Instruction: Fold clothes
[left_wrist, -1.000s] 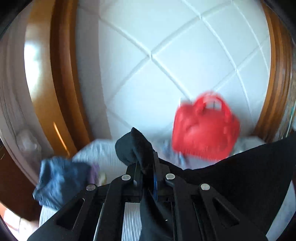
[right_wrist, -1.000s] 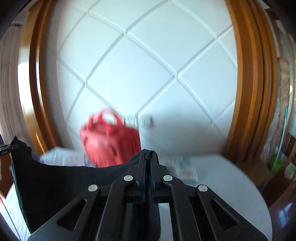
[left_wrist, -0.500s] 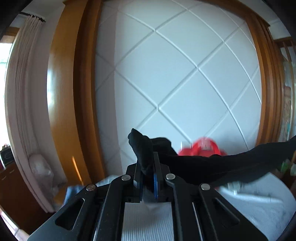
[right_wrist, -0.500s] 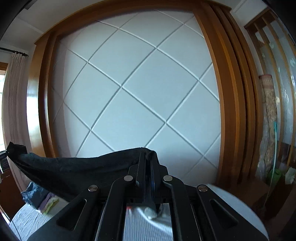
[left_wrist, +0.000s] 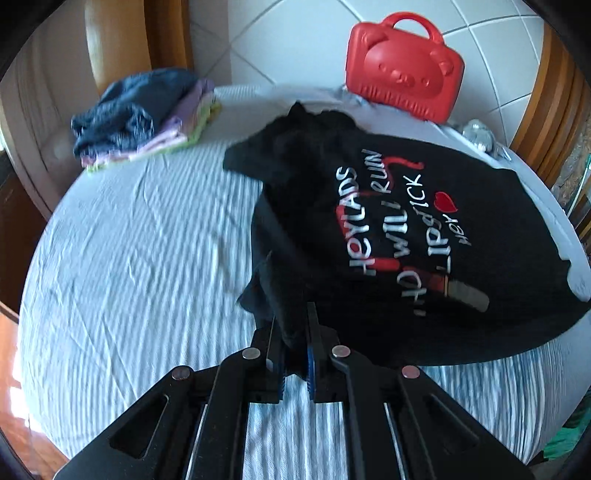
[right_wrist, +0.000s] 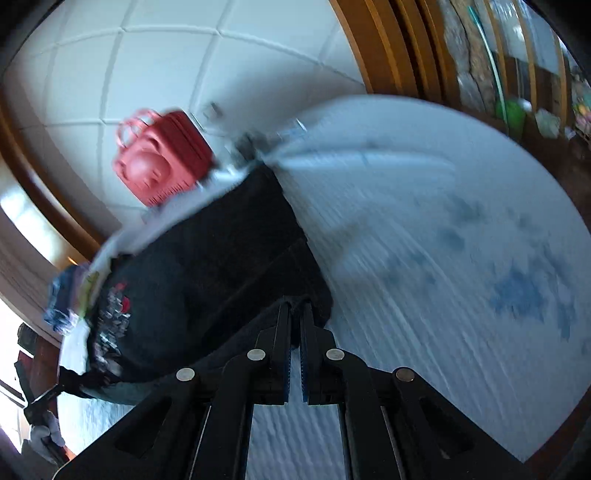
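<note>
A bed (left_wrist: 129, 258) with a pale blue striped sheet fills both views. At its far left corner sits a stack of folded clothes (left_wrist: 147, 114), dark blue on top, with lilac and green layers beneath. To the right of the stack, a black T-shirt (left_wrist: 369, 221) lies spread over the middle and right part of the bed, printed side up, with white lettering and a small red heart. The left gripper (left_wrist: 293, 332) has its jaws closed on a bunched edge of the T-shirt at the near side. Beyond the shirt, at the far edge of the bed against a white quilted headboard (left_wrist: 295, 37), stands a red plastic case (left_wrist: 404, 70) with a handle and a bear face. In the blurred right wrist view, the right gripper (right_wrist: 294, 325) has its jaws nearly together, pinching the T-shirt's near corner, with bare sheet to its right.
</note>
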